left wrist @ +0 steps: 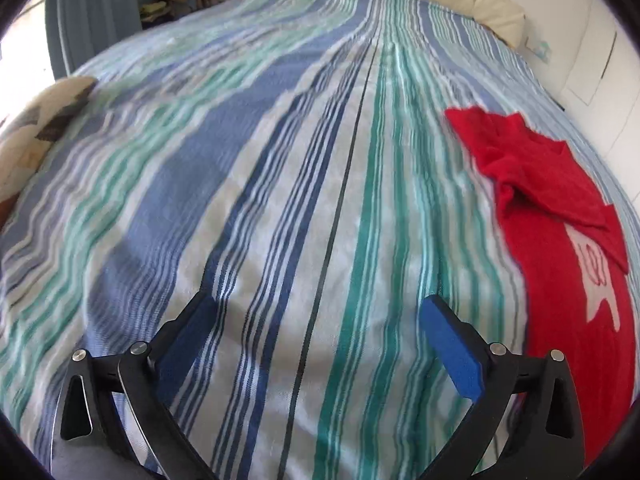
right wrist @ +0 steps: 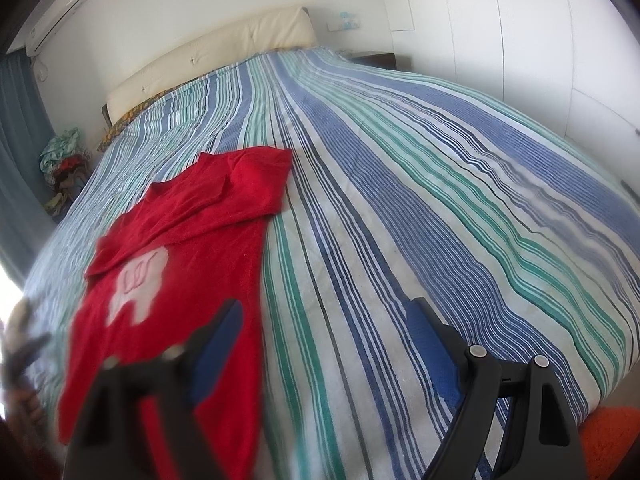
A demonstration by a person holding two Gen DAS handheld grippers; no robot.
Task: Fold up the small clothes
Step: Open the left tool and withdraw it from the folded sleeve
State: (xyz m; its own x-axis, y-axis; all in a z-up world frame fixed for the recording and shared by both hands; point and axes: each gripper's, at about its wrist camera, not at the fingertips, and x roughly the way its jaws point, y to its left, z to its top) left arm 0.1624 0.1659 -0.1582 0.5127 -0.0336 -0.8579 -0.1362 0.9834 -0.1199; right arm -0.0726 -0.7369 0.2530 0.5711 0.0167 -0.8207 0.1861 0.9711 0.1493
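A small red T-shirt (right wrist: 188,264) with a pale print on its chest lies on the striped bedspread (right wrist: 400,200), both sleeves folded in over the body. In the left wrist view the red T-shirt (left wrist: 560,216) fills the right side. My left gripper (left wrist: 316,312) hovers open over bare bedspread (left wrist: 280,200) to the left of the shirt, nothing between its blue pads. My right gripper (right wrist: 324,316) is open too, its left finger over the shirt's right edge and its right finger over the bedspread. Nothing is held.
A cream padded headboard (right wrist: 216,52) stands at the far end of the bed. A heap of clothes (right wrist: 64,160) sits beside the bed at the far left. A patterned pillow (left wrist: 36,128) lies at the left edge. White wardrobe doors (right wrist: 520,40) line the right.
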